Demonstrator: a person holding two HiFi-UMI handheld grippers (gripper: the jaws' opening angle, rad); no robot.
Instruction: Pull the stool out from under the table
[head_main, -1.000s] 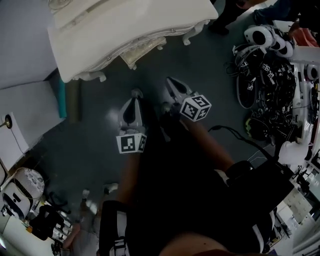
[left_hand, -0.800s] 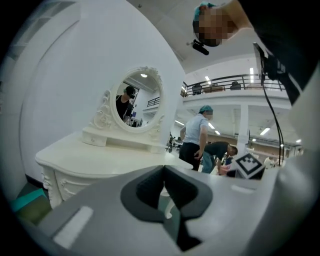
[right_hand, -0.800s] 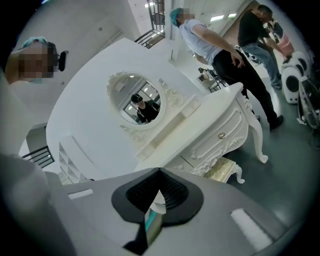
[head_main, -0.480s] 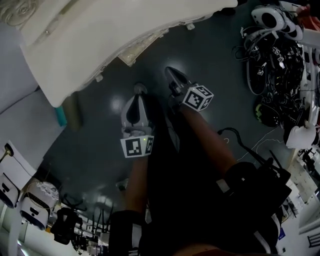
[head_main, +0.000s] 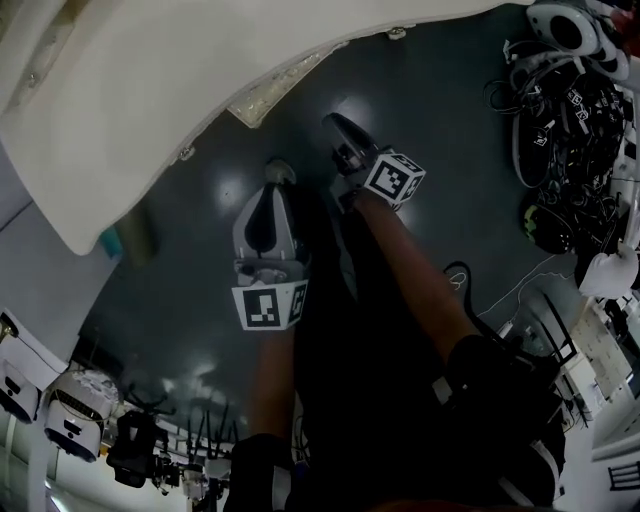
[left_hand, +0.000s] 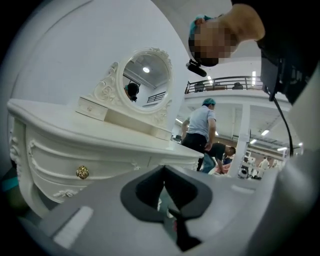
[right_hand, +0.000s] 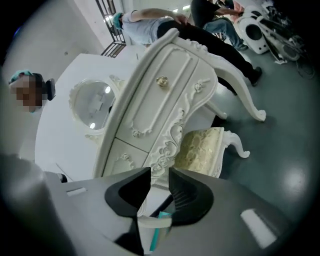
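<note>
The white carved dressing table (head_main: 150, 90) fills the top left of the head view. A cream padded stool (right_hand: 202, 147) with curled white legs stands tucked under the table (right_hand: 165, 95); from the head only the stool's edge (head_main: 280, 85) shows. My right gripper (right_hand: 160, 175) points at the stool from a distance. Its jaws are opening, with a small gap and nothing between them. My left gripper (left_hand: 163, 169) is shut and empty, aimed at the table's front (left_hand: 85, 145). Both the left gripper (head_main: 278, 168) and the right gripper (head_main: 335, 122) hang side by side above the dark floor.
A heap of cables and white devices (head_main: 570, 110) lies on the floor at the right. More white machines (head_main: 70, 420) stand at the lower left. An oval mirror (left_hand: 145, 80) sits on the table. People (left_hand: 200, 125) stand and bend behind the table.
The head view has swung closer to the table, which now covers more of the top. Both grippers have edged forward toward the table, still side by side.
</note>
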